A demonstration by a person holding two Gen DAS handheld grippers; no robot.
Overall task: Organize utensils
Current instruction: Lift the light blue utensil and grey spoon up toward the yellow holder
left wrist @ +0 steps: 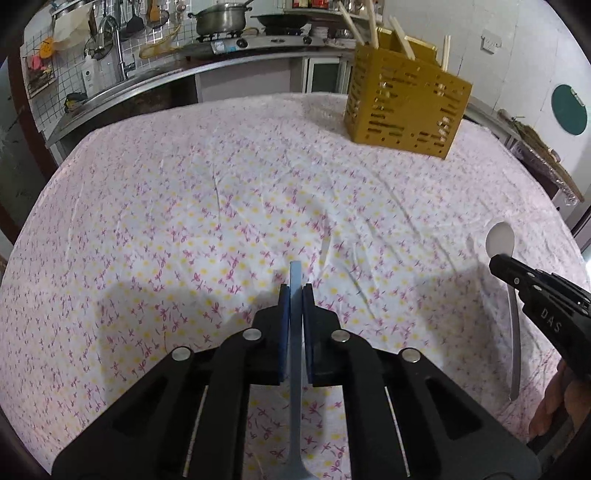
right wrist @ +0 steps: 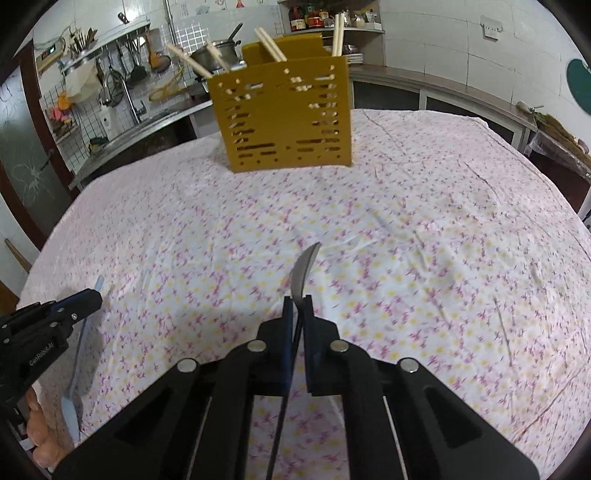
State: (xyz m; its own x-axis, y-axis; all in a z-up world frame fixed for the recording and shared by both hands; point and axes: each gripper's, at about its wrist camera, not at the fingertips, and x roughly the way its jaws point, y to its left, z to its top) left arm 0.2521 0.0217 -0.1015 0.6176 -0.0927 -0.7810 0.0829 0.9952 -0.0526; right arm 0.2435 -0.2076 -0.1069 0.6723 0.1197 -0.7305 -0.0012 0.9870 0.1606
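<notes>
My left gripper is shut on the handle of a light blue plastic utensil. The handle's tip pokes out past the pads, and its wider head hangs toward me. The right wrist view shows that gripper and the blue utensil at the left. My right gripper is shut on a metal spoon, whose bowl points forward, seen edge-on. In the left wrist view the right gripper holds the spoon just below its bowl. A yellow slotted utensil holder with several chopsticks stands at the far side.
A floral cloth covers the table. Behind it run a counter with a sink and tap and a stove with a pot. A hand grips the right tool, and another hand the left.
</notes>
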